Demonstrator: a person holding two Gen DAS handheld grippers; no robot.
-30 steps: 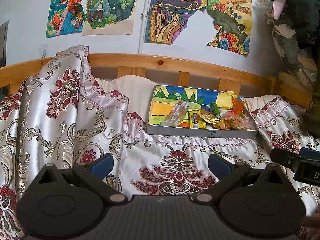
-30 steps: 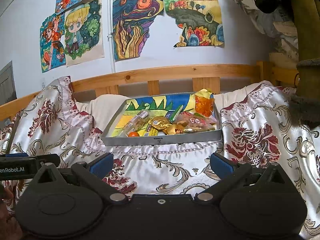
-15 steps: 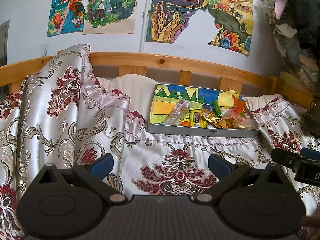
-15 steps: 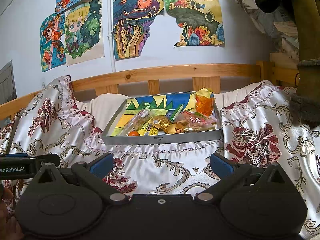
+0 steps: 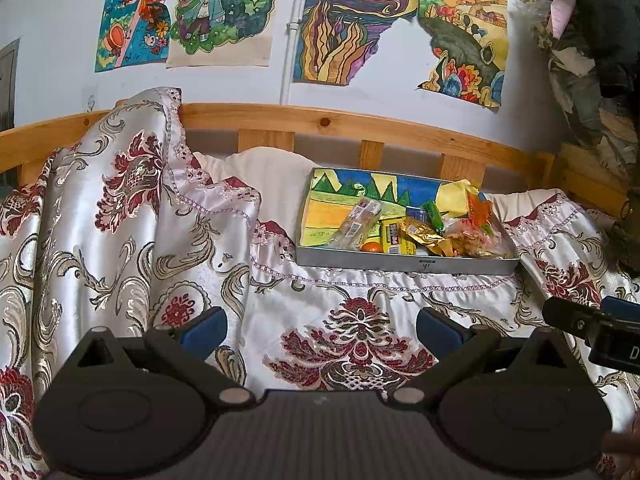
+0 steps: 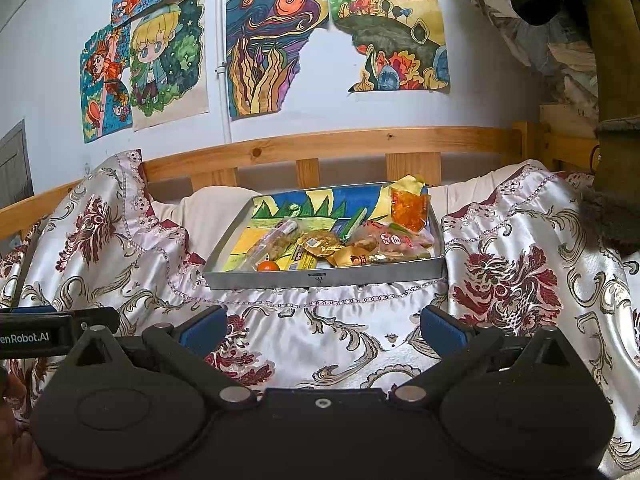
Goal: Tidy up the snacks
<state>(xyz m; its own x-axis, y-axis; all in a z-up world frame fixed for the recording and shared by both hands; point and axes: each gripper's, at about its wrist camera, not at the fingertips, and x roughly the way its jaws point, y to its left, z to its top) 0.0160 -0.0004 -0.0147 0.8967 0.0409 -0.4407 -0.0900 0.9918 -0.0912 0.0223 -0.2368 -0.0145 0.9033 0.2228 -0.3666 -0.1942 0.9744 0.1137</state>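
A grey metal tray point(image 5: 404, 265) point(image 6: 320, 279) lined with a coloured drawing sits on the floral satin cloth, ahead of both grippers. Several snack packets lie piled in its right half: a clear long packet point(image 5: 356, 222) point(image 6: 276, 242), gold packets point(image 5: 424, 234) point(image 6: 320, 242), an orange packet point(image 6: 408, 208), a green stick point(image 5: 434, 214) and a small orange fruit point(image 5: 370, 247) point(image 6: 267, 267). My left gripper point(image 5: 320, 330) is open and empty, well short of the tray. My right gripper point(image 6: 323, 330) is open and empty, also short of the tray.
A wooden rail point(image 5: 320, 124) runs behind the tray under a wall with drawings. The satin cloth point(image 5: 120, 220) rises in a high fold at the left. Clothes point(image 6: 560, 20) hang at the far right. The other gripper shows at the edge of each view point(image 5: 592, 328) point(image 6: 48, 336).
Both views have drifted slightly closer to the tray. Nothing has been taken hold of and the snacks have not moved.
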